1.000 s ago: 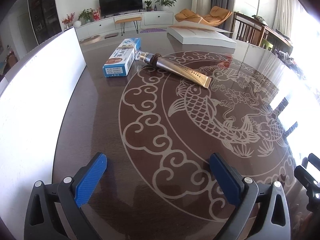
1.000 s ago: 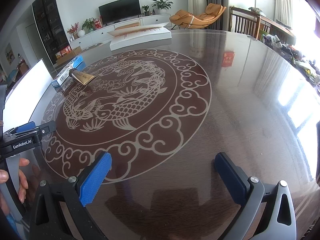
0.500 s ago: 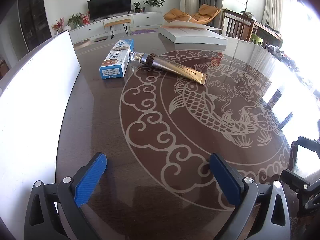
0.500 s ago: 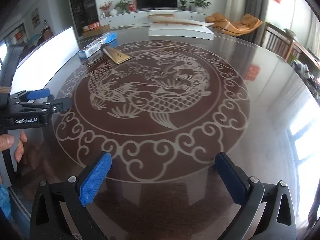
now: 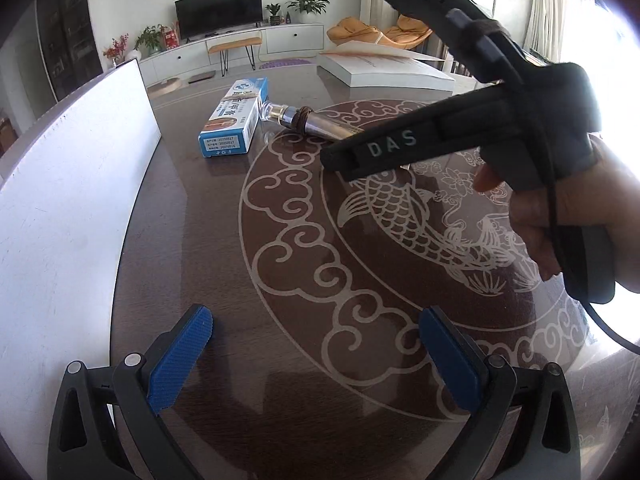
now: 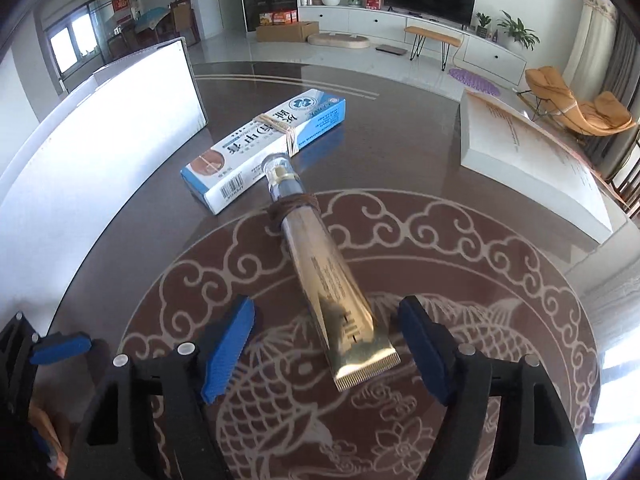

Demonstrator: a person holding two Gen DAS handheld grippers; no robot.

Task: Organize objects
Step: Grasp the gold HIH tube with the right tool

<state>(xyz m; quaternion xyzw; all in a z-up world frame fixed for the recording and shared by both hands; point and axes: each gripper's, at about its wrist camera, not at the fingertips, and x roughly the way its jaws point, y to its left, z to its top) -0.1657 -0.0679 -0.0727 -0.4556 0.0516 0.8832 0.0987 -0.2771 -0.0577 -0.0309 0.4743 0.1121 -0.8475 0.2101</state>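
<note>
Gold tube (image 6: 334, 280) w/ brown band lies flat, cap touching blue-white box (image 6: 264, 148), also flat.

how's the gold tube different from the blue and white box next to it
The gold tube is metallic and tapers from a round capped neck to a flat crimped end; the blue and white box is a printed rectangular carton. The tube has a dark band at its neck, the box pale rubber bands. The tube's flat end lies between the open right gripper's fingers; the box lies beyond. Both lie flat on the table, the tube's cap at the box.
</note>
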